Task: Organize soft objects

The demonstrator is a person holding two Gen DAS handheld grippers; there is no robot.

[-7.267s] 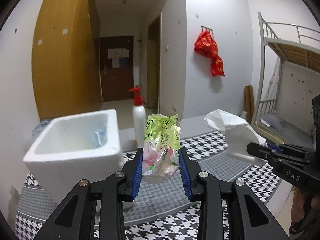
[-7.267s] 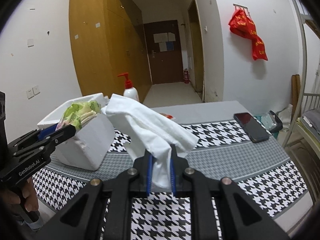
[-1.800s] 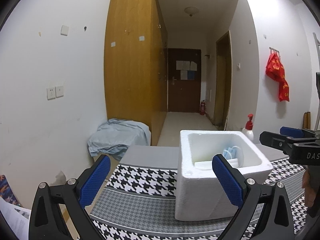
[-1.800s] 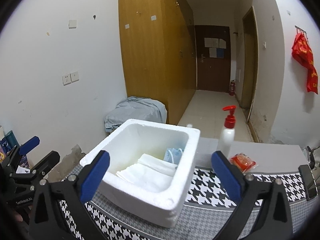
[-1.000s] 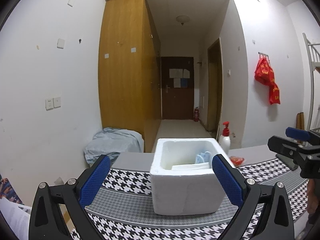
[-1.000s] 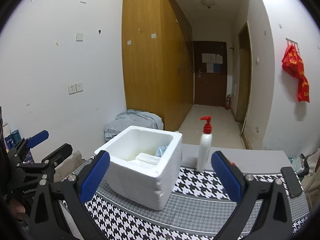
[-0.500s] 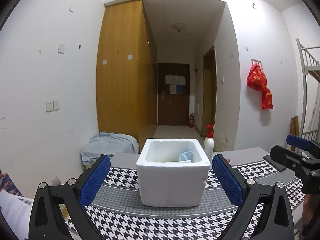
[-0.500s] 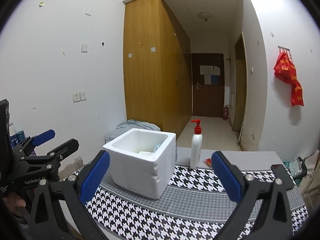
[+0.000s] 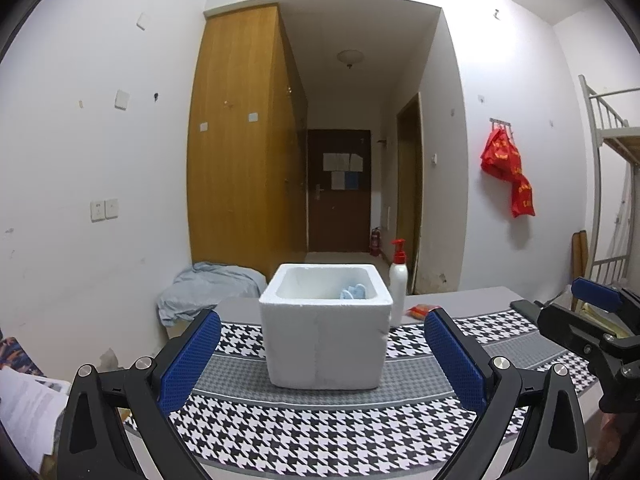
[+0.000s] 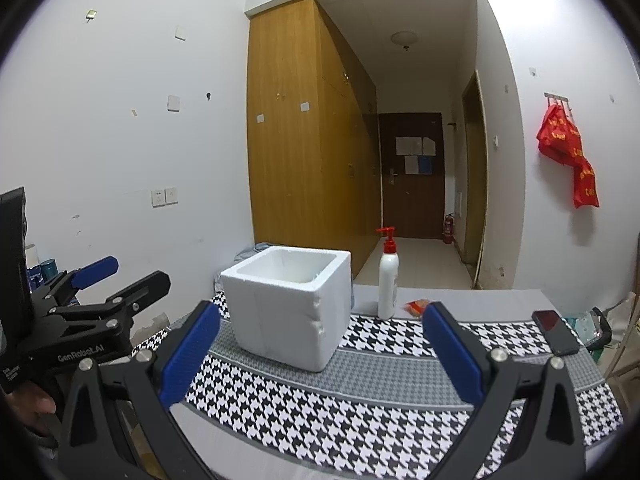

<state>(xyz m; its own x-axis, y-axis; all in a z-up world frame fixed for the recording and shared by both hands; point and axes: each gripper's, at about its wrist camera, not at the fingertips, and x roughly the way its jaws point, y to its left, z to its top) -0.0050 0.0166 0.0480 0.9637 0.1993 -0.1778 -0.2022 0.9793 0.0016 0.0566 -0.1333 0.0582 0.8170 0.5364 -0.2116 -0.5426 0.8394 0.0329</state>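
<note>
Both sets of fingers are spread wide apart and hold nothing. On the left gripper (image 9: 322,354) one blue finger (image 9: 191,354) shows on each side of the white foam box (image 9: 325,336). The right gripper (image 10: 320,350) is the same. The box stands upright on the worktop (image 9: 320,432) with its black and white cloth. Something soft and blue (image 9: 353,292) peeks out inside the box. A white pump bottle (image 10: 388,280) with a red top stands just beside the box. A small red packet (image 10: 416,306) lies near the bottle. A dark phone (image 10: 555,332) lies well apart, on the right.
</note>
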